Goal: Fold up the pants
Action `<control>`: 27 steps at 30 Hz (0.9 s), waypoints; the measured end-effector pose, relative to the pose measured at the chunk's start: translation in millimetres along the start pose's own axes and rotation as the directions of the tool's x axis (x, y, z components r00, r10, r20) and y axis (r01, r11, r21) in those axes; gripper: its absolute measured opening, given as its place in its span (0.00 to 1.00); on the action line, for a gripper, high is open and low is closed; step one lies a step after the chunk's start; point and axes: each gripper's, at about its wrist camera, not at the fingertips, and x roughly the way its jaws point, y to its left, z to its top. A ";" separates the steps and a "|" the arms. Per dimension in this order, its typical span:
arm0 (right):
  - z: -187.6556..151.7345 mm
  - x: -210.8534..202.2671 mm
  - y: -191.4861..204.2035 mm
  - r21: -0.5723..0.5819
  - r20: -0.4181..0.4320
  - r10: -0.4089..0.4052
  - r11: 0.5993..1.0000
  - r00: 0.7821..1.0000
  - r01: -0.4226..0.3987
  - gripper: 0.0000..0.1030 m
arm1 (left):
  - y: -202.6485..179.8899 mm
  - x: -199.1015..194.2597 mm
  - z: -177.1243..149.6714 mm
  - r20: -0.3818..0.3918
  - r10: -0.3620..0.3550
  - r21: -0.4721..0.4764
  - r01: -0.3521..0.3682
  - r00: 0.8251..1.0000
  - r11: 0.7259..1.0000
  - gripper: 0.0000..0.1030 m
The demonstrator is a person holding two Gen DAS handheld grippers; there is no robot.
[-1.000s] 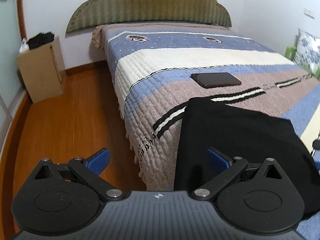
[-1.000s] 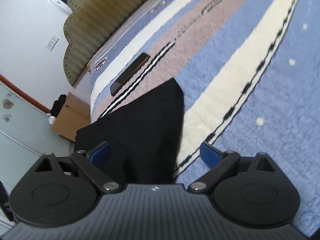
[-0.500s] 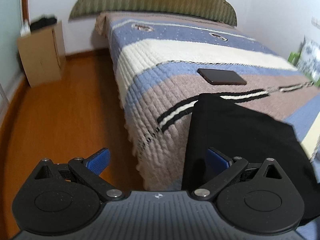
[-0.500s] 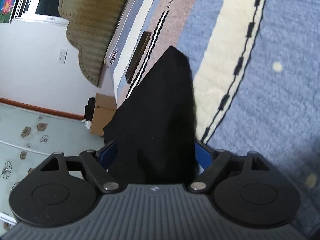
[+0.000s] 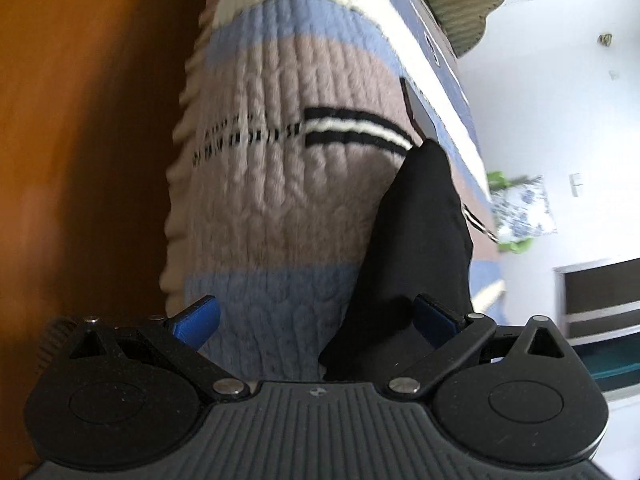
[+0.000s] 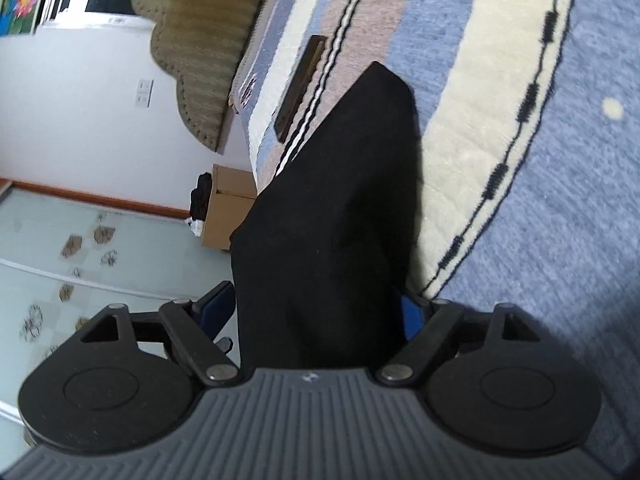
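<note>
Now the right gripper has its blue-padded fingers closed in on a fold of the black fabric pants, which fills the gap between them and stretches ahead over the striped quilted bedspread. Over on the left gripper, the fingers stand spread apart; the pants touch only the inner side of its right finger, bedspread showing between.
</note>
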 end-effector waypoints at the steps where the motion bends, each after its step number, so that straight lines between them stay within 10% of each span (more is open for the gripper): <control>1: -1.9 -1.3 1.4 -0.011 0.003 0.002 1.000 1.000 -0.002 0.77 | 5.7 3.3 0.4 -0.026 -0.036 -0.017 0.036 0.999 0.999 1.00; 6: -0.5 -2.2 -5.0 0.025 0.008 -0.008 1.000 1.000 0.008 0.77 | 18.7 20.2 0.3 -0.121 -0.347 -0.121 0.333 0.930 0.935 1.00; 10: -2.6 4.1 2.3 -0.030 -0.002 -0.061 0.998 0.998 0.061 0.79 | 22.2 36.7 -2.5 -0.142 -0.336 -0.134 0.319 0.931 0.938 1.00; 14: -4.7 5.7 5.0 -0.045 0.001 -0.081 0.996 0.997 0.081 0.82 | 40.2 57.7 -14.1 -0.131 -0.531 -0.272 0.485 0.837 0.831 1.00; 19: -3.8 7.0 5.3 -0.035 0.009 -0.088 0.995 0.996 0.088 0.83 | 56.2 77.6 -27.5 -0.087 -0.592 -0.390 0.520 0.801 0.760 1.00; 22: -4.6 8.4 6.7 -0.043 0.011 -0.091 0.995 0.996 0.092 0.84 | 58.1 74.5 -31.4 -0.032 -0.664 -0.402 0.599 0.747 0.693 1.00; 27: -3.5 11.6 7.7 -0.048 0.014 -0.099 0.994 0.995 0.100 0.84 | 47.2 61.7 -20.1 0.008 -0.678 -0.329 0.642 0.735 0.692 1.00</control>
